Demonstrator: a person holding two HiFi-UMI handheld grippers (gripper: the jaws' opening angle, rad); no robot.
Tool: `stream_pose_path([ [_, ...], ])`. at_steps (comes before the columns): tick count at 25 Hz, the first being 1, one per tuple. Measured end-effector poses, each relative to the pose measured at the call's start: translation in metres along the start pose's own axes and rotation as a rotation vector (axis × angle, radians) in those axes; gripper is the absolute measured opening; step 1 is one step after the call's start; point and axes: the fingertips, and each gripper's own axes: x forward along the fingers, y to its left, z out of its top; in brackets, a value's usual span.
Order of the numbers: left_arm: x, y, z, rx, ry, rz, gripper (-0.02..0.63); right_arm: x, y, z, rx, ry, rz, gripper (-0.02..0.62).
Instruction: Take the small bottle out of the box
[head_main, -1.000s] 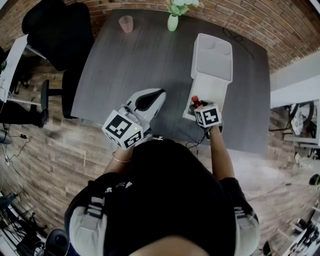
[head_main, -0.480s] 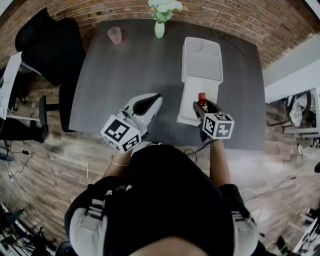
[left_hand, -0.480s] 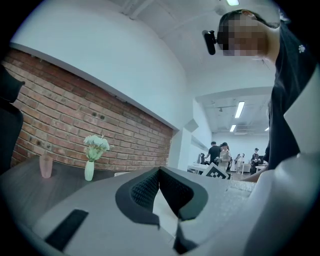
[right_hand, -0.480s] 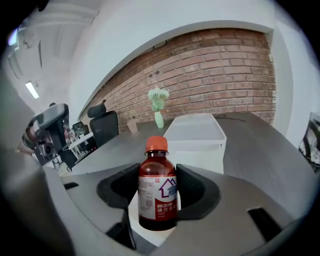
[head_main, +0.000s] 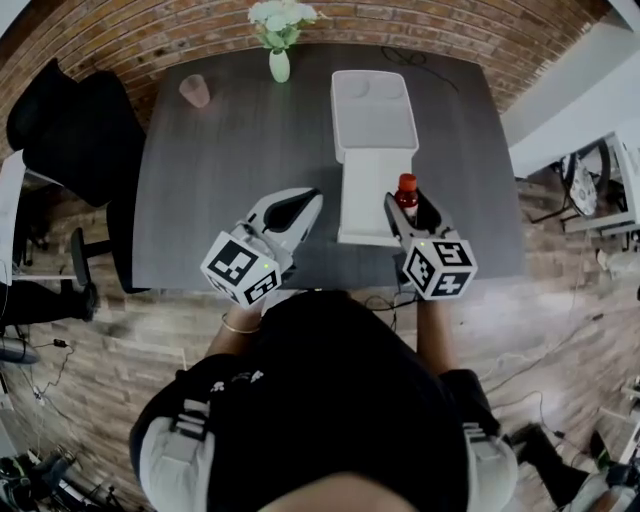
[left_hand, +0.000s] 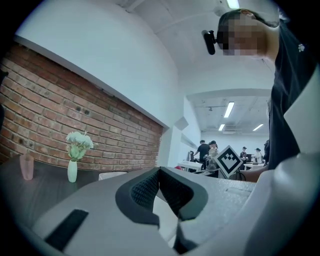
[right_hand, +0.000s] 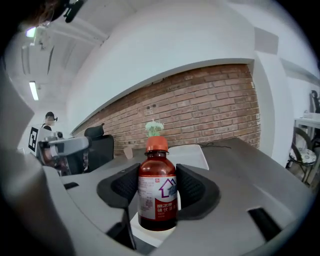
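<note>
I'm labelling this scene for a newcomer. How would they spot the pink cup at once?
On the dark table, look along the far edge by the brick wall. The cup stands left of the white flower vase, apart from it, and is the only small pink thing there.

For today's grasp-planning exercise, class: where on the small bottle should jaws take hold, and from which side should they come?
Grip the bottle at its round labelled body, below the narrower orange cap. Come in level from the side, one jaw on each flank. It stands upright, so its straight walls seat the jaws evenly. The right gripper holds it just so.
</note>
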Motion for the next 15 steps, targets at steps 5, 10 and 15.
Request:
stream_pose_path([
  [5,0.012,-0.011,0.0,0.004,0.008,-0.036,0.003,-0.024,0.0,0.026,0.003,-0.09,-0.008,0.222],
  [10,0.016,-0.015,0.002,0.009,0.011,-0.053,0.003,-0.042,0.002,0.047,-0.028,-0.155,-0.029,0.222],
  [15,0.017,-0.017,0.003,0.012,0.017,-0.068,0.003,-0.05,0.004,0.057,-0.011,-0.194,-0.032,0.222],
])
